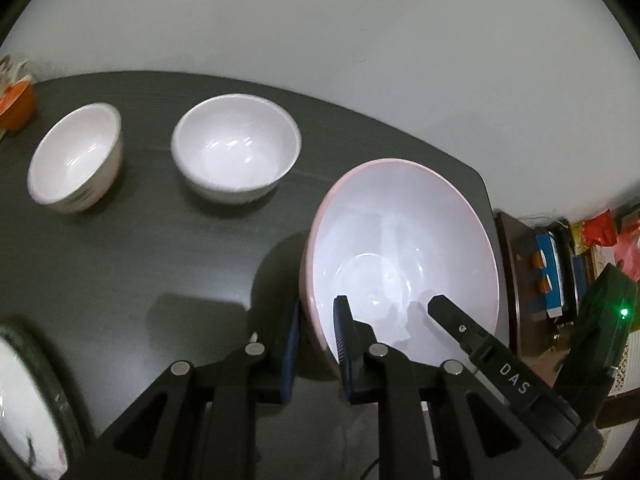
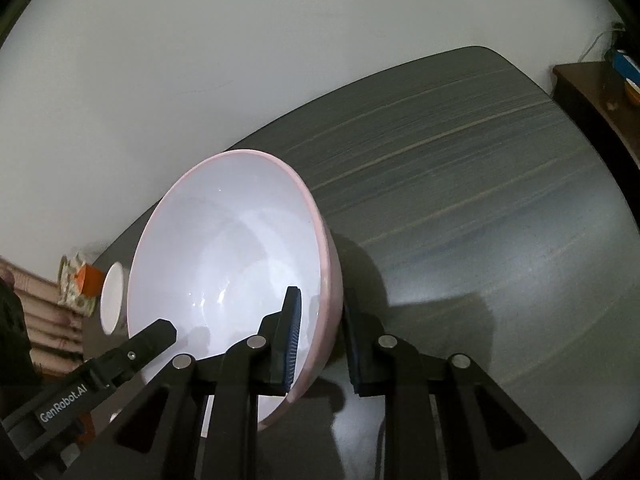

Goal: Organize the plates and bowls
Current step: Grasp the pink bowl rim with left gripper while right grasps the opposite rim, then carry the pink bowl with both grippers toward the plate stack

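A large pink bowl [image 1: 404, 240] with a white inside sits near the dark table's right end. My left gripper [image 1: 318, 336] straddles its left rim, one pad inside and one outside, with small gaps. My right gripper [image 2: 320, 328] straddles its right rim [image 2: 240, 248] the same way. Each gripper's inner finger shows in the other's view. Two small white bowls [image 1: 236, 148] [image 1: 76, 156] stand further left on the table.
A plate with a dark rim [image 1: 28, 396] lies at the near left edge. An orange cup [image 1: 18, 106] stands at the far left. A brown shelf with boxes [image 1: 548, 280] is past the table's right end. Wall behind the table [image 2: 460, 200].
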